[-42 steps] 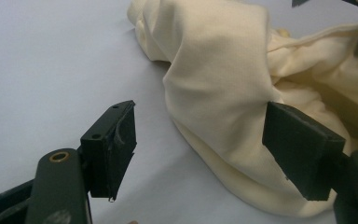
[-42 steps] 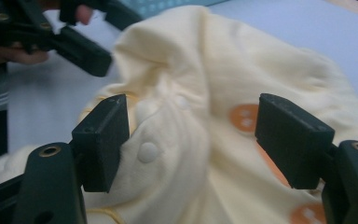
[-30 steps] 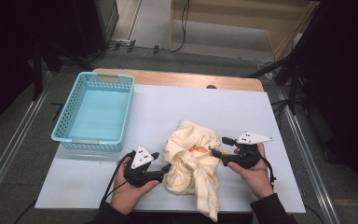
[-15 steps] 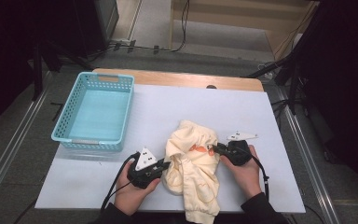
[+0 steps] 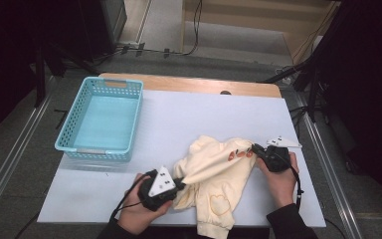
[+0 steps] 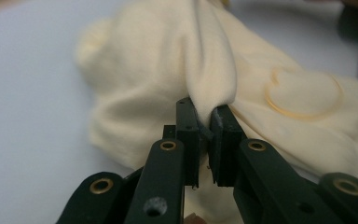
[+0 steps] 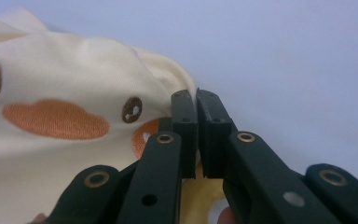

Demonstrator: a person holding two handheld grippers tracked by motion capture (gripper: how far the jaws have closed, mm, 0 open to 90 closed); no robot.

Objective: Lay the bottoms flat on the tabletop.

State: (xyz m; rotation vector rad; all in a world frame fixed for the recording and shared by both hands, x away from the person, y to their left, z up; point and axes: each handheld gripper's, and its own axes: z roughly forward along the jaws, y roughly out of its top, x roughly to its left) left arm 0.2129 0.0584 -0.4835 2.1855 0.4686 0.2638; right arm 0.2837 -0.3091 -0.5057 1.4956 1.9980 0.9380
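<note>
High view: both tongs — left tongs and right tongs — clamp opposite edges of a cream garment on the desk; soft, light, best gripped by bunched folds.

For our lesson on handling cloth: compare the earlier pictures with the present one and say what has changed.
Both grippers have just been closing and now pinch the cream garment: the left gripper holds a fold at its left side, the right gripper its right edge. The garment, bunched before, is now stretched between them, nearer the table's front edge. The blue basket and the table stayed put.
</note>
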